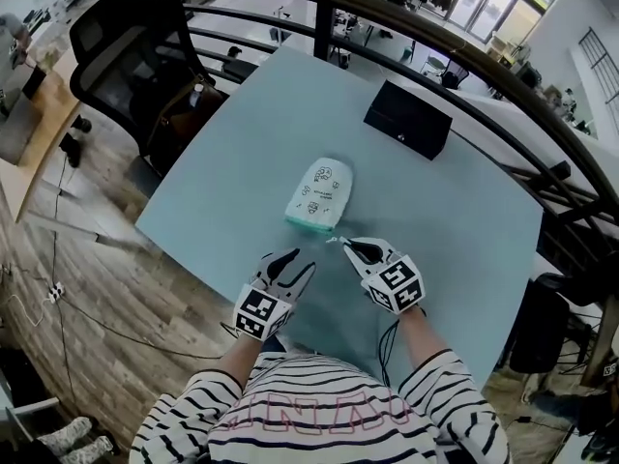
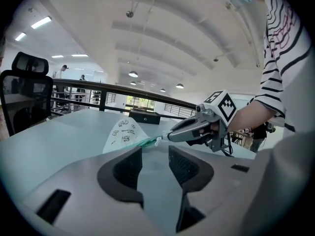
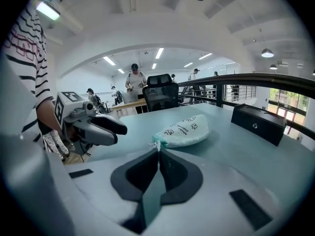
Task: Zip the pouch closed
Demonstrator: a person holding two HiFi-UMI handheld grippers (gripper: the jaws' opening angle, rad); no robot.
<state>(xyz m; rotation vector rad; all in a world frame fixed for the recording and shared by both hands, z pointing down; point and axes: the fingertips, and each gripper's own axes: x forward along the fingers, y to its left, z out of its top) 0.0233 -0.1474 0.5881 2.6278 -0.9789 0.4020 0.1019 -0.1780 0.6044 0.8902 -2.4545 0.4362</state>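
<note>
A pale mint pouch [image 1: 321,193] with small printed drawings lies flat on the light blue table [image 1: 435,220], its green zipper edge toward me. My right gripper [image 1: 346,246] is shut on the white zipper pull [image 3: 157,144] at the pouch's near right corner; in the right gripper view the jaws meet around that pull. The left gripper view shows the right gripper [image 2: 170,135] pinching the pull [image 2: 157,140] beside the pouch [image 2: 123,132]. My left gripper [image 1: 302,262] hovers open just short of the pouch's near left side, with nothing between its jaws.
A black box [image 1: 407,119] sits at the table's far right. A black office chair [image 1: 126,37] stands off the far left corner, and a dark curved railing [image 1: 387,17] runs behind the table. The table's left edge [image 1: 184,177] drops to wood floor.
</note>
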